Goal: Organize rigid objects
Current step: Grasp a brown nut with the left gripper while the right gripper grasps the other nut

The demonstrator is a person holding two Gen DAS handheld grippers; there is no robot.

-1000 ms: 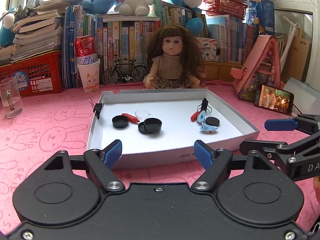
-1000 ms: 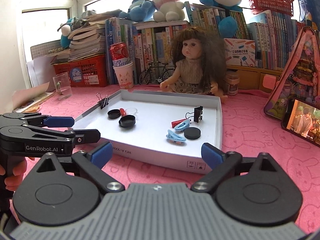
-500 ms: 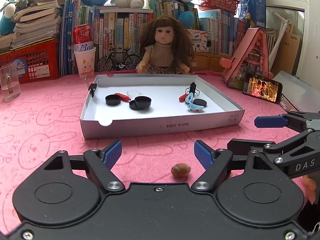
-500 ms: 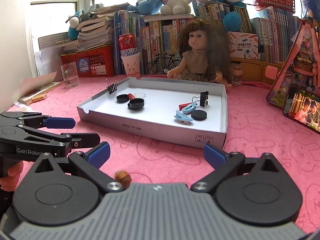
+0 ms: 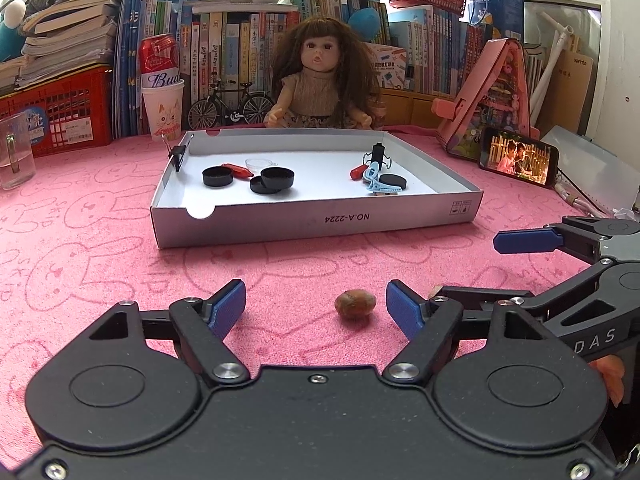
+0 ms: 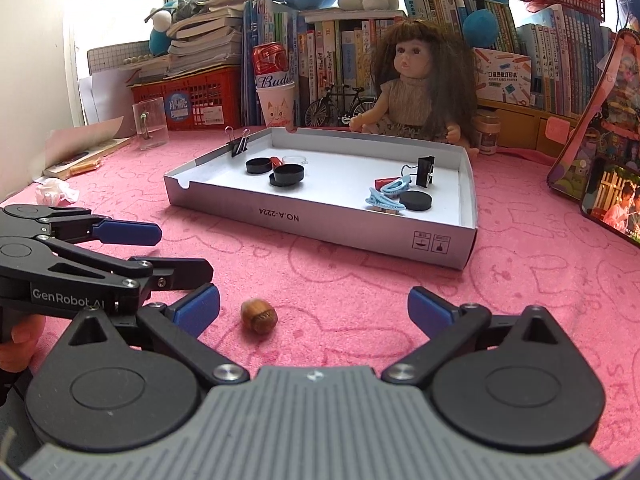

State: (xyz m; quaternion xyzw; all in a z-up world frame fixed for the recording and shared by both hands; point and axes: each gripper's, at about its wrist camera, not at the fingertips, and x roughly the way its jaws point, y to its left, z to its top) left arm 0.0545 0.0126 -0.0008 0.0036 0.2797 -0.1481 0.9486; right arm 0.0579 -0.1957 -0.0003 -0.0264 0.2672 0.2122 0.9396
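Left tongs (image 5: 316,306) stand open, nothing gripped; their jaws have just been closing a little, and a small brown nut (image 5: 355,303) lies on the pink desk (image 5: 80,240) between the blue pads, nearer the right-hand pad (image 5: 404,312) and not touching either. That placement reads as a lineup for a pinch on the nut, likely the one loose piece left outside the box. Right tongs (image 6: 314,306) also stand wide open and empty; in their view the nut (image 6: 259,315) sits just inside their left pad (image 6: 198,312), so both tools hang low over the same spot, side by side. Ahead of both tongs, well apart, sits the shallow white box (image 5: 316,220) that serves as the collecting tray: black round lids (image 5: 272,179), a red piece, a clear cap, blue hair clips (image 5: 378,182) and a black binder clip (image 5: 376,156) already lie inside, sorted roughly into a left group and a right group; another binder clip (image 5: 176,156) is clamped on the box's far left wall. The box's front wall reads "NO.A-2224", upside down. Behind it a doll (image 5: 320,80), and a red can (image 5: 158,60) marked "Bud..." stood in a paper cup. The left tongs' side reads "GenRobot.AI", the right tongs' side "DAS". A phone (image 5: 518,156) plays video off to the right.
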